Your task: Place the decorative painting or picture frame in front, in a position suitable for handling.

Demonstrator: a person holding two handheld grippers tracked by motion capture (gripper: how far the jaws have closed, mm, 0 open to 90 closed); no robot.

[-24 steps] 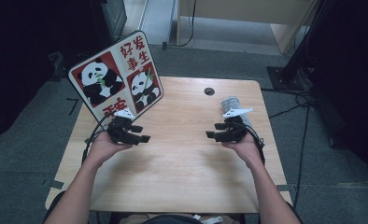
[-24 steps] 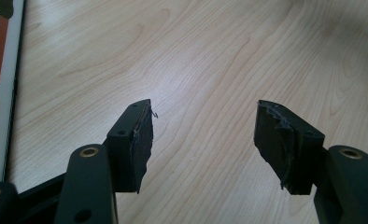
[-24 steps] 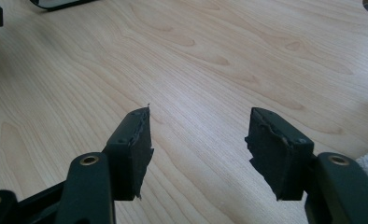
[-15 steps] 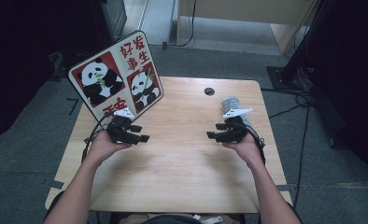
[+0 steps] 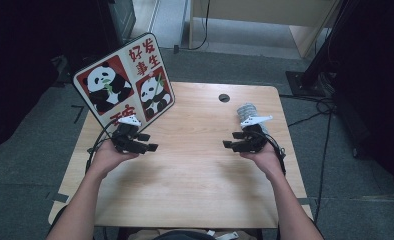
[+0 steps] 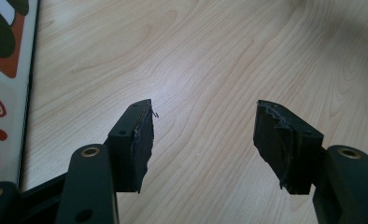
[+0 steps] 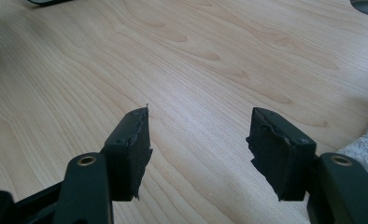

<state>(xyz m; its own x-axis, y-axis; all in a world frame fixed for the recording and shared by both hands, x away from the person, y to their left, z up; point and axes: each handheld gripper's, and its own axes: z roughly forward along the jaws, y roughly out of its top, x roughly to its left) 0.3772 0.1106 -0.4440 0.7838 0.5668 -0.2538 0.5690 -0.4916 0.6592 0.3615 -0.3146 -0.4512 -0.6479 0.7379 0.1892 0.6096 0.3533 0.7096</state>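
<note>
The panda board (image 5: 125, 82) leans at the worktop's (image 5: 195, 165) upper left, just beyond the left tool (image 5: 147, 142); both it and the right tool (image 5: 230, 145) gape wide, empty.

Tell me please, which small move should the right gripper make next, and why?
Probably turn the right gripper toward the grey rolled cloth just behind the hand. Its jaws stand open with only bare table between them, and the cloth's edge lies close beside its right jaw. The left gripper is also open and holds nothing.
</note>
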